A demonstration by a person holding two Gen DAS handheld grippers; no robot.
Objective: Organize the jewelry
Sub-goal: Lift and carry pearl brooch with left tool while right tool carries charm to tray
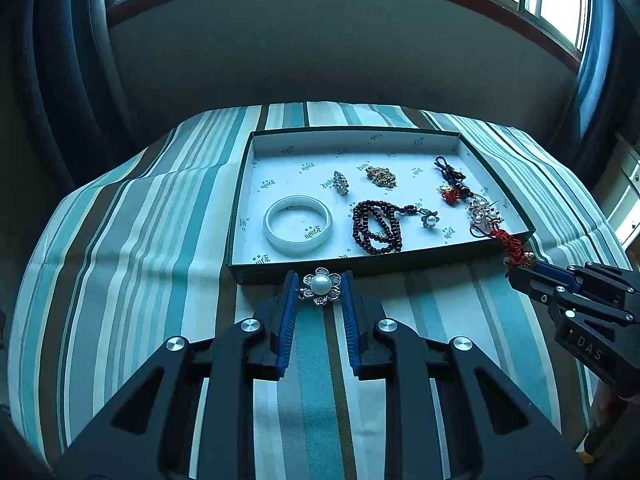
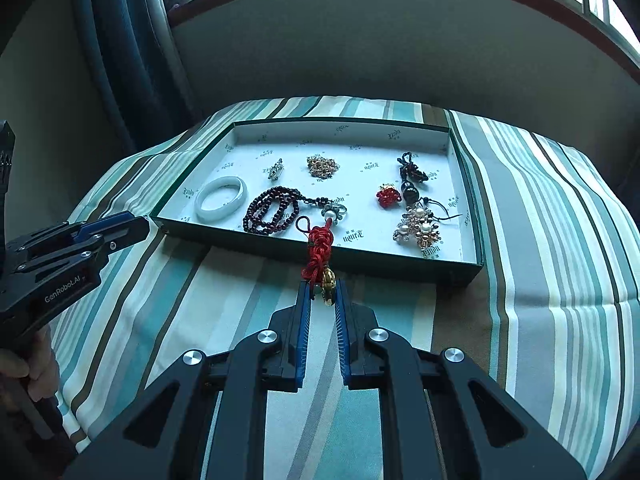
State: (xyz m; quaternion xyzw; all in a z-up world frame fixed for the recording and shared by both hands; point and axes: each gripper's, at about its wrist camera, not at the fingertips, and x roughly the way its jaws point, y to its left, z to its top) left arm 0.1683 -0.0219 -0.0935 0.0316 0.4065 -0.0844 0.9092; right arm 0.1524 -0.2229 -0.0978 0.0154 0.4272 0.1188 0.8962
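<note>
A green box (image 1: 400, 267) with a white lining (image 2: 280, 250) sits on the striped cloth and holds jewelry. My left gripper (image 1: 320, 286) is shut on a pearl flower brooch (image 1: 321, 285), just in front of the box's near wall. My right gripper (image 2: 323, 292) is shut on the gold end of a red knotted cord charm (image 2: 320, 246), whose loop hangs over the box's near edge. The right gripper also shows in the left wrist view (image 1: 520, 268).
In the box lie a white bangle (image 1: 298, 225), a dark red bead strand (image 1: 376, 226), a silver brooch (image 1: 341, 182), a gold chain (image 1: 381, 176), a black cord charm (image 1: 450, 172) and a pearl cluster (image 2: 418, 230). Windows and a curtain stand behind.
</note>
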